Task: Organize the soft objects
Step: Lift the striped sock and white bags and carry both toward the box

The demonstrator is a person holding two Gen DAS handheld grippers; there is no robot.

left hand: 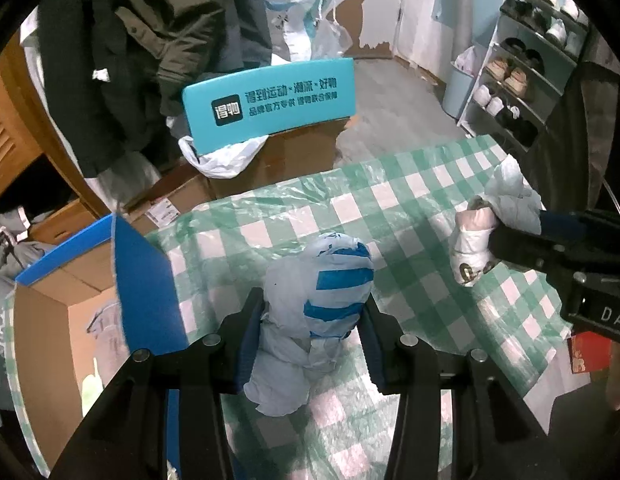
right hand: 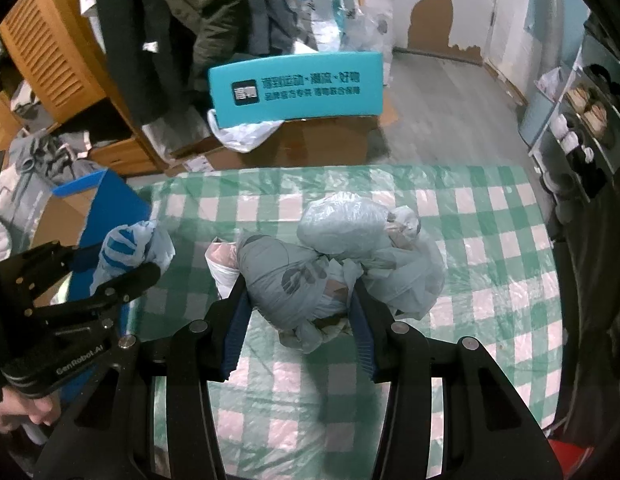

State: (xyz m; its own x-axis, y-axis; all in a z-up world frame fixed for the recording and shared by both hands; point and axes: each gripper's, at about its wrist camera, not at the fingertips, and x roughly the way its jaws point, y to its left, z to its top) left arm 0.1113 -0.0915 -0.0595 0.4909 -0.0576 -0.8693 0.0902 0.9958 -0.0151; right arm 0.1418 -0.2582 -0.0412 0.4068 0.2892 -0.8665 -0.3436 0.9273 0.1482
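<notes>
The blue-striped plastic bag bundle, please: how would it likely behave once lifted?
The blue-striped bag bundle looks crumpled and soft, so it probably squashes between the left gripper rather than resisting. Its loose tail hangs below, so it likely flops. Thin film probably makes it light, perhaps slippery.

Left gripper [left hand: 310, 320] jaws clamped, right gripper [right hand: 300, 304] jaws clamped, both level

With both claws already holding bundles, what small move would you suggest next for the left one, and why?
Probably swing the left claw leftward over the open cardboard box and release. It is shut on the blue-striped bag bundle, and the box stands just beside it at the table edge.
</notes>
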